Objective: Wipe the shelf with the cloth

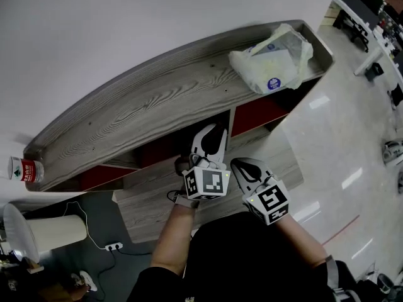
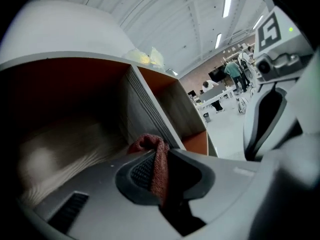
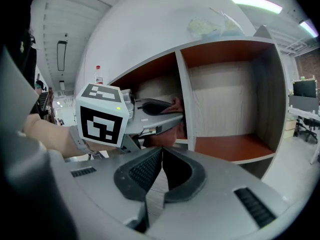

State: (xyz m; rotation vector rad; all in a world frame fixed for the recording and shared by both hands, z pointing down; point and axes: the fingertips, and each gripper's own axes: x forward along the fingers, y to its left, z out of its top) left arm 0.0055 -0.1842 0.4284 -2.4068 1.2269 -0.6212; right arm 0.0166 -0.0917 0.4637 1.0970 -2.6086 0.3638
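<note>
A grey wood shelf unit (image 1: pixel 145 99) with red-backed compartments stands against the white wall. My left gripper (image 1: pixel 213 136) reaches into the left compartment below the top board. It is shut on a dark red cloth (image 2: pixel 159 160), a fold of which sticks up between the pads. In the right gripper view the left gripper (image 3: pixel 150 109) lies at the compartment's mouth beside the divider (image 3: pixel 182 99), with the cloth (image 3: pixel 176 103) at its tip. My right gripper (image 1: pixel 242 165) hangs just outside the shelf, to the right of the left one. Its jaws (image 3: pixel 161 154) are shut with nothing between them.
A white plastic bag (image 1: pixel 274 58) lies on the top board's right end, and a water bottle (image 1: pixel 24 168) at its left end. The right compartment (image 3: pixel 235 144) holds nothing. A white round bin (image 1: pixel 38 231) and a power strip (image 1: pixel 113 246) are on the floor at the left.
</note>
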